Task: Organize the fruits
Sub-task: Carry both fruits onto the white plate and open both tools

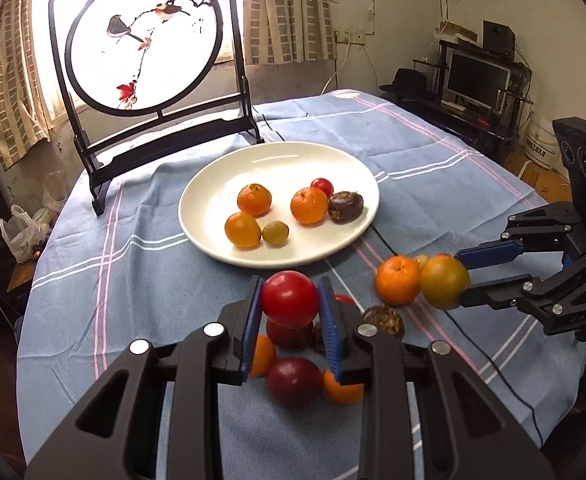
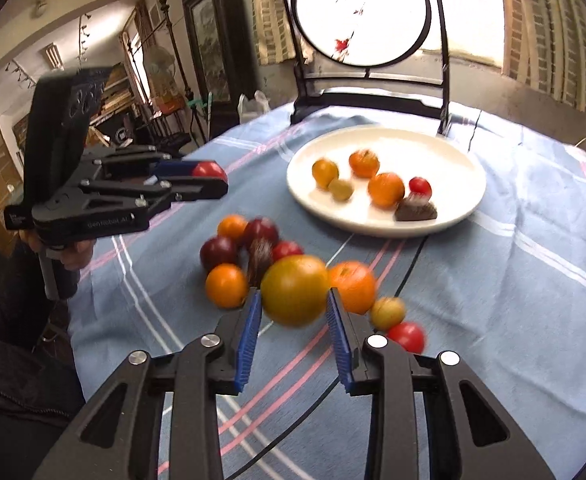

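Clamped between my left gripper [image 1: 289, 300] pads sits a red tomato [image 1: 289, 298], lifted above the loose pile on the blue tablecloth [image 1: 133, 280]. My right gripper [image 2: 295, 300] is closed on a yellow-green tomato [image 2: 295, 290], also off the cloth. Both are mid-carry, I judge. The white plate [image 1: 213, 184], at twelve o'clock from my left fingers, already holds six fruits; next I must bring each over a bare patch and let go gently.

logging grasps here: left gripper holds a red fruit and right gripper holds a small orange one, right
Not quite. The left gripper does hold the red fruit, but the right gripper is shut on a yellow-green fruit, as the right wrist view shows.
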Demonstrator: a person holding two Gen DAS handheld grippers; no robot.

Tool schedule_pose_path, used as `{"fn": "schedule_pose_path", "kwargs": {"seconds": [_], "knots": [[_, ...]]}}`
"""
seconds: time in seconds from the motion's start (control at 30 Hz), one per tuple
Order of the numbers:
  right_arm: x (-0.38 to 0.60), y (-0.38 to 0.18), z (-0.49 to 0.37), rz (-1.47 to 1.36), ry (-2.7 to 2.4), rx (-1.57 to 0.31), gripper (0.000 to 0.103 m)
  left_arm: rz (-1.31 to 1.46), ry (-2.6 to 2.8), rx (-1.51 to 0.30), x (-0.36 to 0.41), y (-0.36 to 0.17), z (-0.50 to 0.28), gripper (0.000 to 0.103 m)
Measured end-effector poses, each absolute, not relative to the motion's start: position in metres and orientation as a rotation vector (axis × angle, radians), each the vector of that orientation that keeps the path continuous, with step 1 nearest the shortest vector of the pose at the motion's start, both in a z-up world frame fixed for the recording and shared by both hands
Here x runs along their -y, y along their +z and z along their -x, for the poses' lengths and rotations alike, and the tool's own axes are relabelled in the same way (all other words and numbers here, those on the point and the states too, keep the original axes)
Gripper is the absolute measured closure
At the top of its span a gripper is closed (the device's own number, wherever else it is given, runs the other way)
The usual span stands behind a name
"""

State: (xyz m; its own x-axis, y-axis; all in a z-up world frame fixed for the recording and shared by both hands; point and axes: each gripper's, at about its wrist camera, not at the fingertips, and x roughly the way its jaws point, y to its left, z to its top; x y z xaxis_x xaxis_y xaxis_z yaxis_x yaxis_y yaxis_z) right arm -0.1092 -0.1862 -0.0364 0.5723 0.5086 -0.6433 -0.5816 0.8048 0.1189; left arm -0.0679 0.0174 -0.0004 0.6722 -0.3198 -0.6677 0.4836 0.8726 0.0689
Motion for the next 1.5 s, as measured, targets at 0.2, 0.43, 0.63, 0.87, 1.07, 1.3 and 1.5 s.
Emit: {"fn": "schedule_pose_path", "kwargs": {"seconds": [0.2, 0.43, 0.63, 0.87, 1.07, 1.3, 1.5], "knots": [[0.198, -0.002, 0.073, 0.092, 0.628, -0.657, 0.077, -0.212, -0.44, -0.657, -0.004, 0.024, 0.033, 0.076], [0.188, -0.038, 0.101, 0.25, 0.712, -0.8, 0.037, -0.183, -0.464, -0.655, -0.005, 0.024, 0.028, 0.076], [0.188, -0.088, 0.148, 0.381, 0.687, -0.897, 0.039, -0.191, -0.488, -0.67, -0.002, 0.014, 0.038, 0.076], [0.196, -0.094, 0.153, 0.335, 0.663, -0.874, 0.064, -0.199, -0.499, -0.678, 0.006, 0.01, 0.045, 0.076], [0.203, -0.054, 0.129, 0.271, 0.652, -0.766, 0.064, -0.2, -0.487, -0.672, 0.008, 0.014, 0.041, 0.076], [0.195, 0.003, 0.041, 0.196, 0.597, -0.635, 0.064, -0.197, -0.421, -0.657, 0.012, 0.02, 0.002, 0.076], [0.182, 0.017, -0.034, 0.084, 0.553, -0.605, 0.064, -0.179, -0.375, -0.661, 0.013, 0.019, -0.04, 0.076]]}}
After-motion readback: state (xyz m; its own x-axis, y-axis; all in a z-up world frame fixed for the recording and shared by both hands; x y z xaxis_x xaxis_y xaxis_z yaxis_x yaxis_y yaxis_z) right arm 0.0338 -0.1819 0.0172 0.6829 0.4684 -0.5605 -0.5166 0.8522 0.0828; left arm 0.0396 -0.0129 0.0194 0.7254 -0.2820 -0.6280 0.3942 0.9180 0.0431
